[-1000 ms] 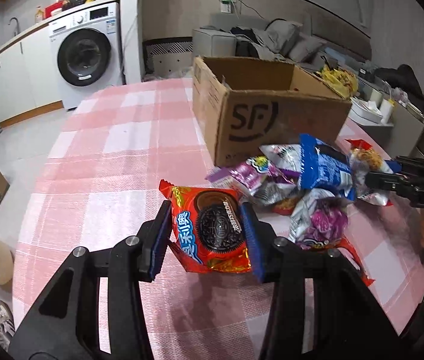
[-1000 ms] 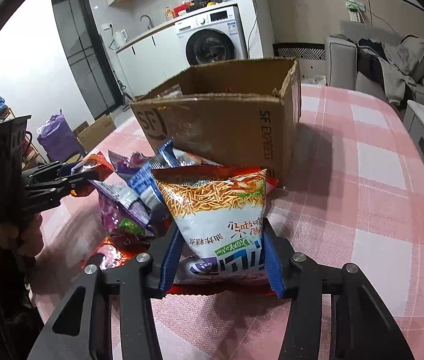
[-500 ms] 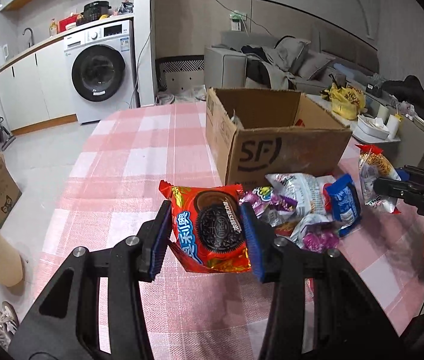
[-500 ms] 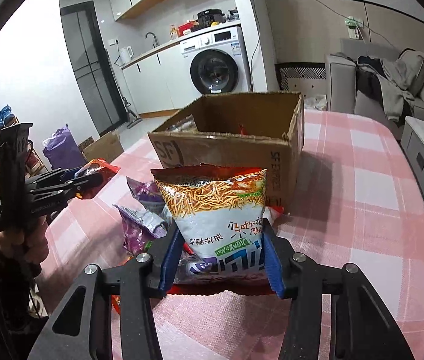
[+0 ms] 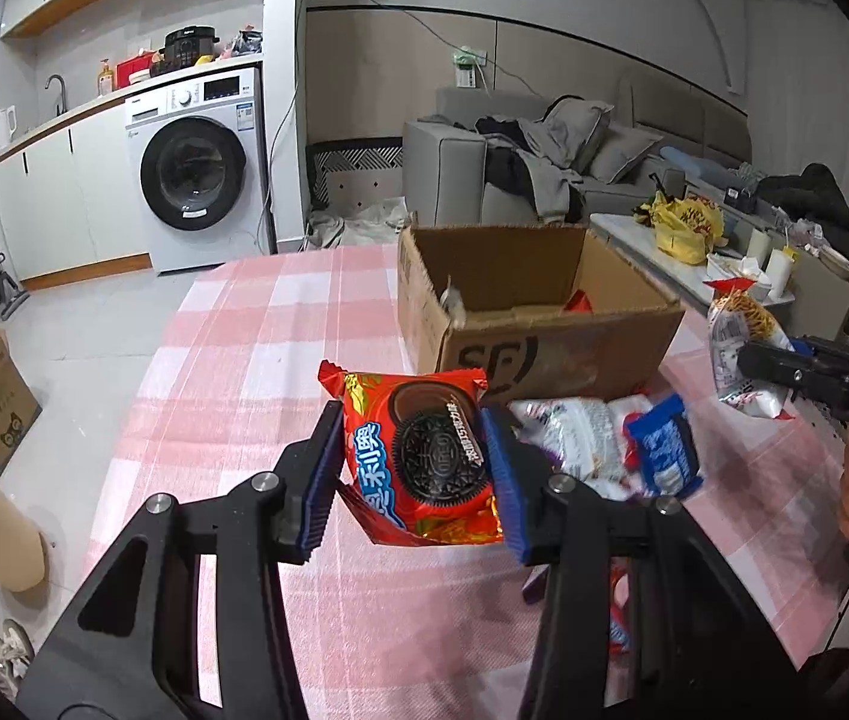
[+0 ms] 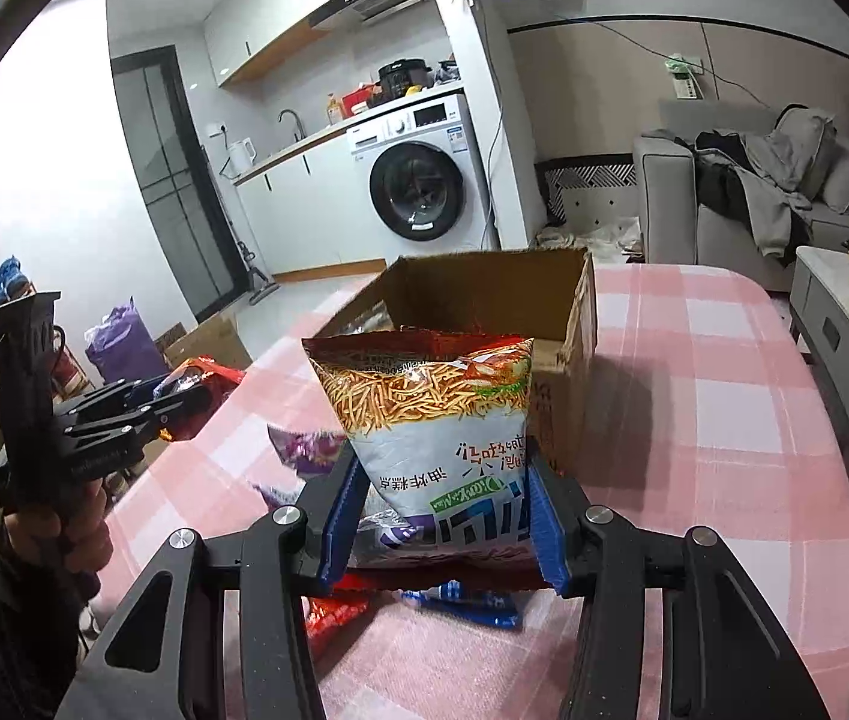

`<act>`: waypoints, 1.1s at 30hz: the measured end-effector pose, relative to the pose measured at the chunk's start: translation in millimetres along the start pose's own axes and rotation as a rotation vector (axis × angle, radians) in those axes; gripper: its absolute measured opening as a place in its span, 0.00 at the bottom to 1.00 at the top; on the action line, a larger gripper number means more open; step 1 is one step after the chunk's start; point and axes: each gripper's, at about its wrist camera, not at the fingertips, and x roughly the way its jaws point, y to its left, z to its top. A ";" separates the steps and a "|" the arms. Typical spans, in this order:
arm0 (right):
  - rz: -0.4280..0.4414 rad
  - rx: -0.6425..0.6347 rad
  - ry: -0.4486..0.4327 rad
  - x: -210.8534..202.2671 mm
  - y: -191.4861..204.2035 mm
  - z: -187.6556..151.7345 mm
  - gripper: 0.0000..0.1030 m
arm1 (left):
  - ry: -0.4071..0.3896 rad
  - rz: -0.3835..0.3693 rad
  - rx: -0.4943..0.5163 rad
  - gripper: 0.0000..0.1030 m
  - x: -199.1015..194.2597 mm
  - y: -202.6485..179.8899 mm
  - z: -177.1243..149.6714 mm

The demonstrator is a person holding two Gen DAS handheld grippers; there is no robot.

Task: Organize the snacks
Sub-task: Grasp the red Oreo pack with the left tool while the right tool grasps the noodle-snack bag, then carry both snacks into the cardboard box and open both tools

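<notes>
The left gripper (image 5: pixel 418 468), low in the left wrist view, clamps a red Oreo packet (image 5: pixel 421 459) between its blue pads. The right gripper (image 6: pixel 442 510), at the bottom of its own view, pinches a bag of fried noodle sticks (image 6: pixel 433 414). Both snacks hang above the checked tablecloth (image 5: pixel 256 348), short of the open cardboard box (image 5: pixel 535 312) at frame centre. This looks like the carry step; next, each packet needs bringing over the box rim and releasing inside. Loose packets (image 5: pixel 604 444) lie beside the box.

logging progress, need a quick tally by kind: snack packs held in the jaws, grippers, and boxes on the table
snack packs held: 2 (red cookie pack, noodle snack bag)
grippers: 2 (left gripper, right gripper)
cardboard box on the table: 1
total: 5
</notes>
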 end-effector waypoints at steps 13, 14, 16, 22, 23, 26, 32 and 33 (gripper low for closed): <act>-0.024 0.032 -0.040 2.0 3.4 31.3 0.48 | -0.042 -0.049 -0.021 0.41 11.9 -12.0 42.5; -0.024 0.033 -0.041 2.7 3.9 33.0 0.48 | -0.044 -0.049 -0.019 0.41 14.5 -13.1 46.2; -0.028 0.037 -0.047 4.4 4.6 38.6 0.48 | -0.050 -0.042 -0.016 0.41 18.0 -15.2 51.3; -0.019 0.045 -0.057 17.2 6.2 56.1 0.48 | -0.057 -0.054 -0.014 0.41 33.4 -22.8 69.5; -0.018 0.047 -0.059 19.5 6.7 58.5 0.48 | -0.060 -0.055 -0.008 0.41 36.6 -25.5 73.1; -0.012 0.054 -0.062 27.5 6.1 64.7 0.48 | -0.067 -0.052 0.016 0.41 44.9 -31.8 82.0; -0.005 0.067 -0.060 41.8 4.1 73.7 0.48 | -0.066 -0.048 0.034 0.41 62.6 -41.7 93.7; -0.004 0.069 -0.058 45.3 3.6 75.0 0.48 | -0.065 -0.047 0.036 0.41 67.1 -43.6 95.7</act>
